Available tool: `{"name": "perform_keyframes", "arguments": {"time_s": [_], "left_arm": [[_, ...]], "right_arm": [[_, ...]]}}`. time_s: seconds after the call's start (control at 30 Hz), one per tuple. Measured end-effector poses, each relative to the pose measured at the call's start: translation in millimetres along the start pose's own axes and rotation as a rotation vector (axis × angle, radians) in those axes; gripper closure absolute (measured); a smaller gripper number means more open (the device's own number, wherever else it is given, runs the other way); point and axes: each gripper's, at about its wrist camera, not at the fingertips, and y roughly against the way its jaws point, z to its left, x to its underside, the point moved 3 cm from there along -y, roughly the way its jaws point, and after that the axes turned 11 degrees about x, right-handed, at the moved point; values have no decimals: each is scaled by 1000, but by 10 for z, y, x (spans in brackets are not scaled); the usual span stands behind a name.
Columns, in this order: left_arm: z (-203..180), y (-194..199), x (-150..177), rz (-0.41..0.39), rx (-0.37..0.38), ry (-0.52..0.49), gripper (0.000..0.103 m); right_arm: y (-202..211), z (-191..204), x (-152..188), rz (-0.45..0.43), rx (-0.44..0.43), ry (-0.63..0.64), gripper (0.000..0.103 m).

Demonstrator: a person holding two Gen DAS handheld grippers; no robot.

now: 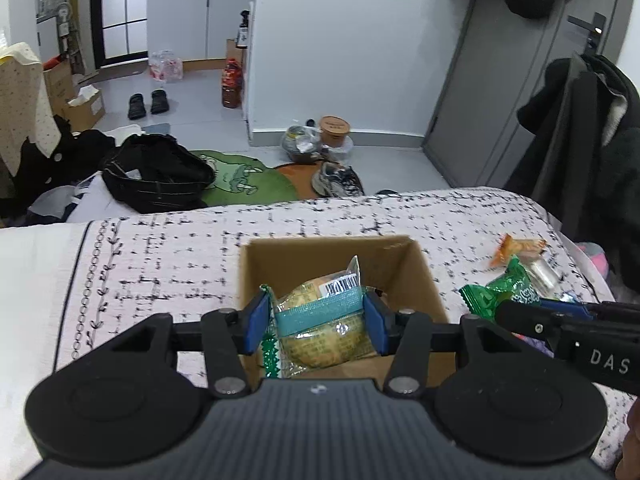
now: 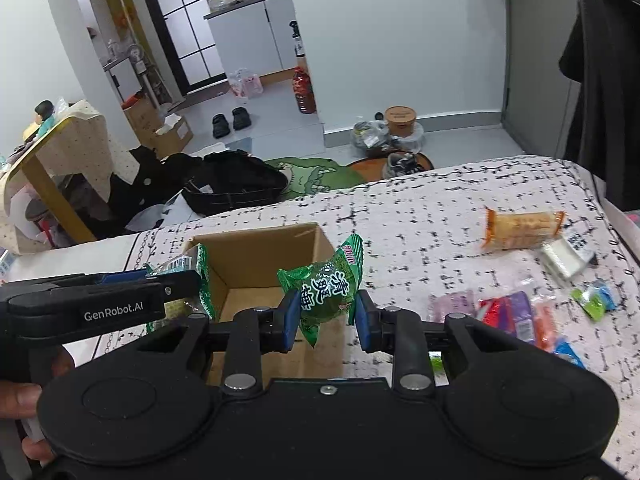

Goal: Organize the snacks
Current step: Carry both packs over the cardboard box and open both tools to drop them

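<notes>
An open cardboard box [image 1: 400, 264] [image 2: 256, 256] stands on the patterned bed cover. My left gripper [image 1: 316, 326] is shut on a round pastry in a clear wrapper with a teal band [image 1: 320, 332], held over the box's near side. My right gripper [image 2: 326, 314] is shut on a green wrapped snack [image 2: 324, 288], hanging above the box's right wall. In the left wrist view that green snack [image 1: 500, 292] shows at the right, beside the right gripper's black body. In the right wrist view the pastry [image 2: 188, 268] peeks out at the left.
Loose snacks lie on the cover to the right: an orange pack [image 2: 520, 226], a silver pack [image 2: 566, 256], a small green one [image 2: 594, 300] and several pink, red and purple packs [image 2: 516, 314]. Beyond the bed edge are a black bag [image 1: 156, 172], shoes and clutter.
</notes>
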Motion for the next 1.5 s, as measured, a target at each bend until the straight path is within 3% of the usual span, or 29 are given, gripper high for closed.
{"name": "perform_keyframes", "arguments": {"time_s": [0.63, 0.87, 0.97, 1.07, 1.13, 1.27, 1.33, 1.5], "left_arm": [[292, -310, -36, -18, -23, 74, 49], [345, -123, -38, -66, -25, 99, 35], [383, -76, -1, -61, -37, 113, 35], [413, -29, 38, -52, -44, 123, 32], [421, -10, 49, -42, -52, 127, 27], [393, 12, 94, -16, -48, 137, 22], [371, 24, 119, -10, -45, 148, 21], [311, 42, 173, -2, -47, 171, 14]], "right_arm": [[-428, 362, -108, 21, -8, 52, 75], [-446, 450, -154, 23, -23, 48, 74], [-467, 474, -160, 19, -19, 46, 72], [-481, 470, -170, 18, -22, 35, 64], [-451, 441, -188, 12, -11, 25, 47], [-396, 341, -196, 39, 4, -11, 31], [-335, 276, -185, 34, 31, -13, 14], [-226, 113, -163, 33, 49, -17, 5]]}}
